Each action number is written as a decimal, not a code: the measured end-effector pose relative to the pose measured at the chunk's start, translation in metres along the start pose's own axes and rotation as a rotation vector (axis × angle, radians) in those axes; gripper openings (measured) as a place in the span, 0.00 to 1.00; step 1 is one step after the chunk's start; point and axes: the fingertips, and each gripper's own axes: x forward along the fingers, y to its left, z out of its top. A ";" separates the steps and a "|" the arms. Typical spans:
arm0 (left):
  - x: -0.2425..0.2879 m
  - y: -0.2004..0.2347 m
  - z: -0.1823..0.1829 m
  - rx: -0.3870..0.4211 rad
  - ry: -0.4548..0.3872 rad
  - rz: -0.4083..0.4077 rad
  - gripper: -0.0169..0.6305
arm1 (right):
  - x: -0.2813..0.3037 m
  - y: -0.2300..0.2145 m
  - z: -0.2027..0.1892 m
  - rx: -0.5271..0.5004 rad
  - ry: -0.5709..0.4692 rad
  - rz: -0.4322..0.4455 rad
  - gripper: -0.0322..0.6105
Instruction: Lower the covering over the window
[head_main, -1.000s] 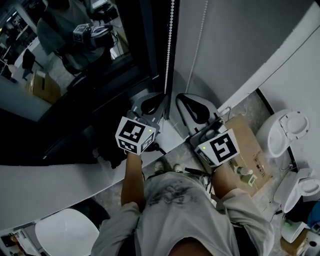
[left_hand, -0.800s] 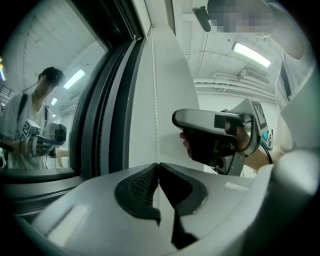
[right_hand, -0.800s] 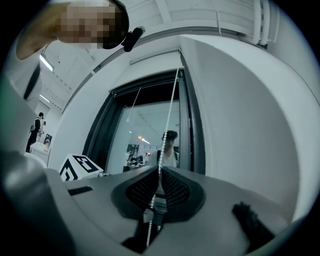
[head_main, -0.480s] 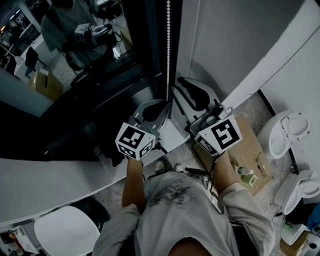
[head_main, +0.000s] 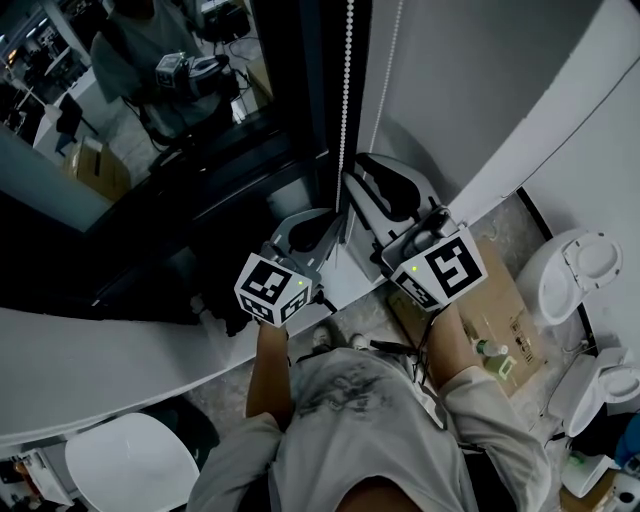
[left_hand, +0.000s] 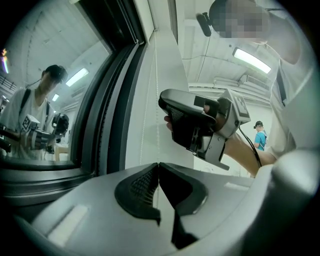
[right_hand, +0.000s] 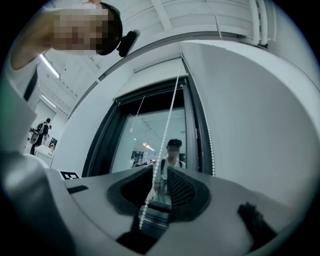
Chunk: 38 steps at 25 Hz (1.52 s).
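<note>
Bead chain (head_main: 346, 90) hangs along the right edge of the dark window frame (head_main: 300, 90), its strands running down to both my tongs near the frame's lower corner. My left tongs (left_hand: 159, 165) are pressed together, pinching one strand as far as I can make out. My right tongs (right_hand: 160, 172) stand spread just right of the frame, a strand hanging loose between them.
</note>
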 end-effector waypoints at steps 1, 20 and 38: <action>-0.001 0.000 0.000 0.001 0.001 0.000 0.05 | 0.001 0.001 0.002 -0.001 -0.005 0.003 0.20; -0.003 -0.007 -0.060 -0.021 0.120 0.023 0.05 | 0.008 0.002 0.016 -0.020 -0.056 0.011 0.20; -0.009 -0.021 -0.083 -0.067 0.131 -0.009 0.05 | 0.013 0.006 0.018 -0.033 -0.055 0.032 0.14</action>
